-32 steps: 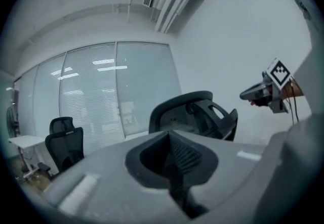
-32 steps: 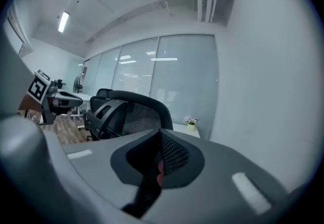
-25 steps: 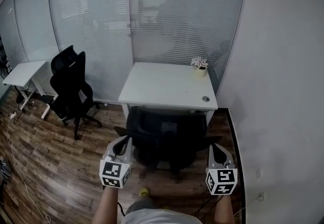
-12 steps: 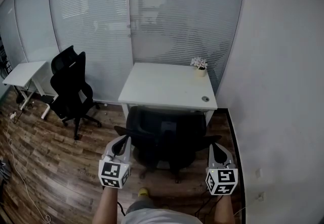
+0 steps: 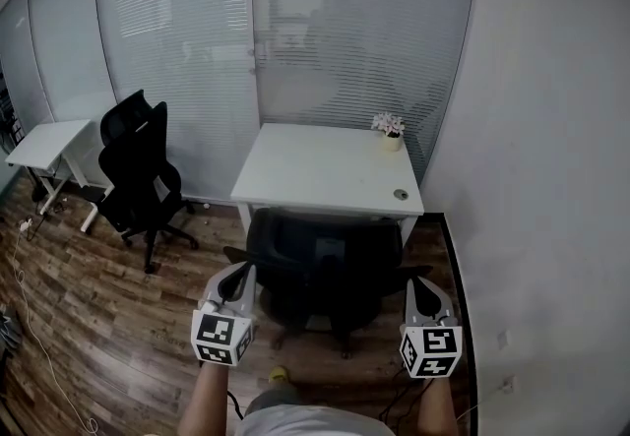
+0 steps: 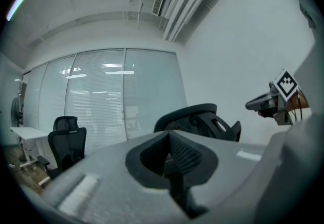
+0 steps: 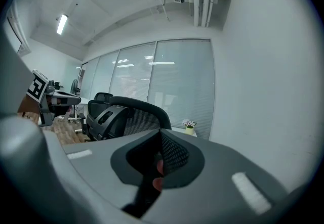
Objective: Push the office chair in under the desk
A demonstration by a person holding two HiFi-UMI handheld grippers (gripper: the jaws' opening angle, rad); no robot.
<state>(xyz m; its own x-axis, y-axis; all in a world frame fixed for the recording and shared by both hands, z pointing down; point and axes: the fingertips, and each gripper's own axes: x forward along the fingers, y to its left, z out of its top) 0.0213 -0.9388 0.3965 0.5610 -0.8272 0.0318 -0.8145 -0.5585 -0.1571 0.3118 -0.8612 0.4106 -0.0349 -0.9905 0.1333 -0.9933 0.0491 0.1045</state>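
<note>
Behind the office chair (image 5: 325, 257), left gripper (image 5: 236, 277), right gripper (image 5: 421, 288), fingers (image 6: 185, 157) pressed together (both pairs)

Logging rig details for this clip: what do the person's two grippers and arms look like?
The left gripper and right gripper both have pale grey bodies tapering to dark jaws with ribbed pads. Each carries a white cube printed with black square markers. No sleeves reach the forearms; a light top shows at the head view's bottom edge.
</note>
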